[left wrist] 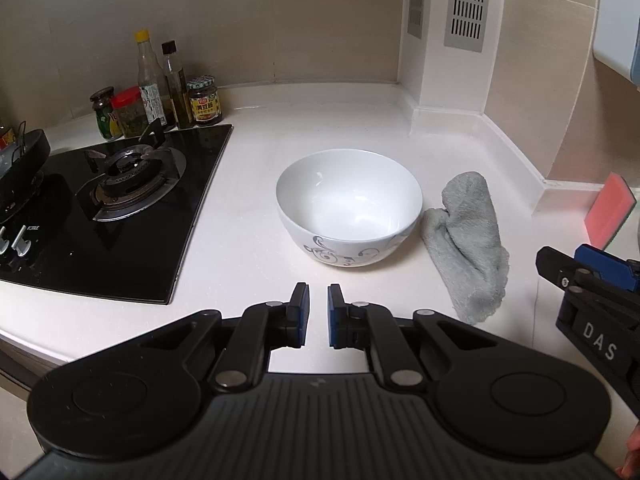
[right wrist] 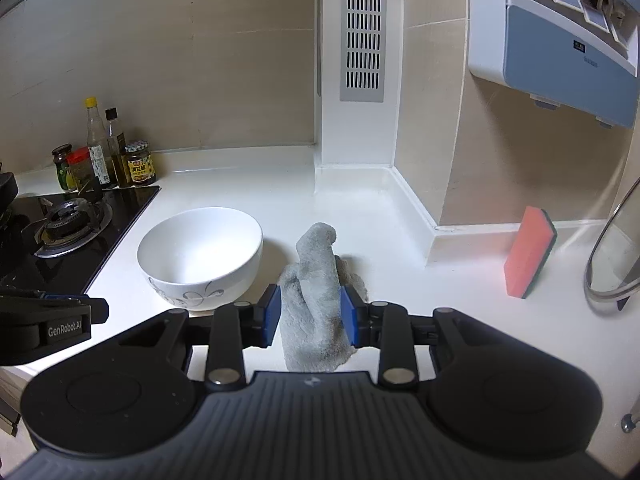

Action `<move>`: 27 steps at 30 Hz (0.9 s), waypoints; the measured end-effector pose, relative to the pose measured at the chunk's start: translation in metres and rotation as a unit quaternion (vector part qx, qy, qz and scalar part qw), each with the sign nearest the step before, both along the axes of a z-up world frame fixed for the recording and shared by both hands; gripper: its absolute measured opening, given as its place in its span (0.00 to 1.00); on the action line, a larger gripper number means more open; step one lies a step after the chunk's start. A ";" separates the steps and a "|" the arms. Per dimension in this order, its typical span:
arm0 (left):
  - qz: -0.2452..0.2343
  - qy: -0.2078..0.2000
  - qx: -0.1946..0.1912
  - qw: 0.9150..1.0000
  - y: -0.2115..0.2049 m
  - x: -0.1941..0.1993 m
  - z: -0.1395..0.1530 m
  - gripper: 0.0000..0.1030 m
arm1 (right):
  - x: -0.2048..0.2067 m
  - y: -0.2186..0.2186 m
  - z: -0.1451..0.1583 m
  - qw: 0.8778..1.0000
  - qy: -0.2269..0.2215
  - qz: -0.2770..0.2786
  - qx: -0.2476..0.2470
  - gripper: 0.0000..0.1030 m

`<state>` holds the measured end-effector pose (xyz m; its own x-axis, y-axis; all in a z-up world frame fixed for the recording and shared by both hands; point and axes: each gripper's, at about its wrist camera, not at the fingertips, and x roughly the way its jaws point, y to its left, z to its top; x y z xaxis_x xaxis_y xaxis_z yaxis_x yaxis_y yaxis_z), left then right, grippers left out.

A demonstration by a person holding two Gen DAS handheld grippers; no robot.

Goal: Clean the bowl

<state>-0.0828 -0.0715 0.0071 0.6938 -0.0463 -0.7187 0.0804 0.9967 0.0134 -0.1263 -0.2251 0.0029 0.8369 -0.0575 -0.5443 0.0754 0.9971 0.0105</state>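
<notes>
Reaching with the right hand-held gripper (right wrist: 308, 316) open around the cloth (right wrist: 316, 300), we risk nudging the bowl (right wrist: 200, 252); the left hand-held gripper (left wrist: 318, 312) hovers narrowly open, empty.

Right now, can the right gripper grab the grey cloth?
Probably yes. The right gripper has its open jaws on either side of the grey cloth, which lies on the countertop beside the white bowl. Nothing blocks it.
</notes>
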 end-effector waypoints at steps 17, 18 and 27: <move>0.000 0.005 0.001 1.000 0.000 -0.020 -0.006 0.08 | -0.021 0.004 -0.006 1.000 0.011 0.001 0.003 0.27; -0.001 0.006 0.000 1.000 0.000 -0.021 -0.007 0.08 | -0.022 0.004 -0.007 1.000 0.012 0.001 0.003 0.27; -0.004 0.013 0.002 1.000 -0.001 -0.027 -0.013 0.08 | -0.027 0.003 -0.009 1.000 0.016 -0.004 0.003 0.27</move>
<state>-0.1094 -0.0720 -0.0055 0.6740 -0.0491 -0.7371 0.0882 0.9960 0.0144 -0.1536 -0.2219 -0.0057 0.8191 -0.0609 -0.5704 0.0834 0.9964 0.0134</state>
